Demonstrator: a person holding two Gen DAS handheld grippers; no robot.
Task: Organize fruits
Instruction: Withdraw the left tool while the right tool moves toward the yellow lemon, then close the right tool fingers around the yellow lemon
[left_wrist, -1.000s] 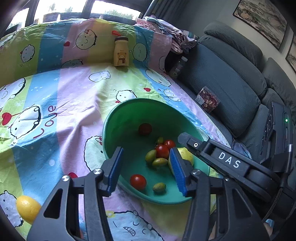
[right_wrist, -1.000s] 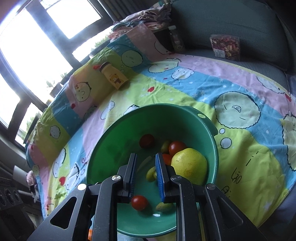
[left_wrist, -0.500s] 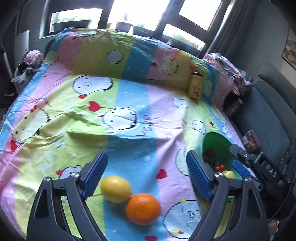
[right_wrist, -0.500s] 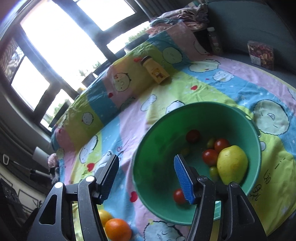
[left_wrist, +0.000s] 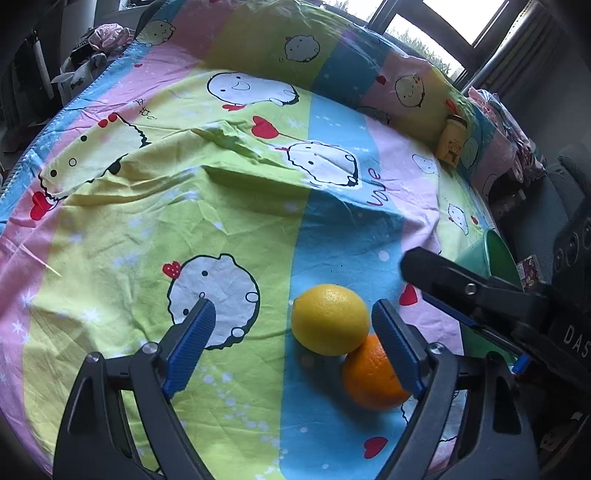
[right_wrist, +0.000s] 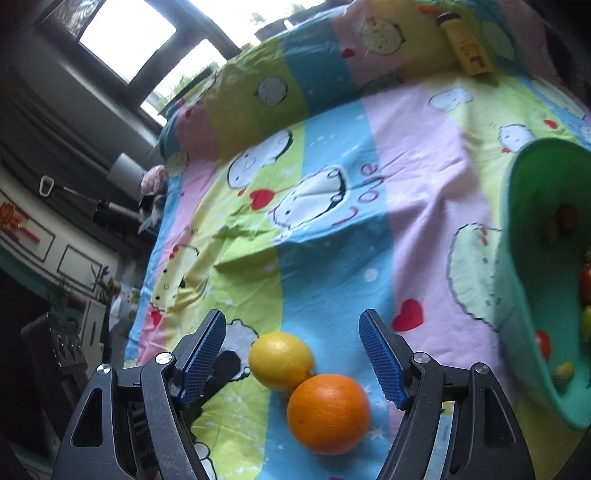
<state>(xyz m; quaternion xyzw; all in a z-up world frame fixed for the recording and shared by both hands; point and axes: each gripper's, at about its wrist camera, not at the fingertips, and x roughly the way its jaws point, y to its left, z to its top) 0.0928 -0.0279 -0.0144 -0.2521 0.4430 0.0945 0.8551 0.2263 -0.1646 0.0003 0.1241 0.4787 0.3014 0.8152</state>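
A yellow lemon (left_wrist: 330, 319) and an orange (left_wrist: 371, 374) lie touching on the cartoon-print sheet. My left gripper (left_wrist: 293, 345) is open and empty, with the lemon just inside its right finger. My right gripper (right_wrist: 293, 360) is open and empty, with the lemon (right_wrist: 281, 360) and the orange (right_wrist: 328, 412) between its fingers. The green bowl (right_wrist: 517, 258) sits at the right with small red and green fruits inside. The right gripper's body (left_wrist: 480, 291) shows at the right in the left wrist view, with the bowl's rim (left_wrist: 484, 253) behind it.
A yellow bottle (left_wrist: 451, 144) stands against the raised back of the sheet (left_wrist: 221, 221); it also shows in the right wrist view (right_wrist: 467, 48). A grey sofa (left_wrist: 554, 192) lies to the right. Furniture and clutter stand beyond the sheet's left edge.
Both grippers swung left from the bowl to the lemon and orange and came closer to them. The right gripper went from nearly shut to wide open.
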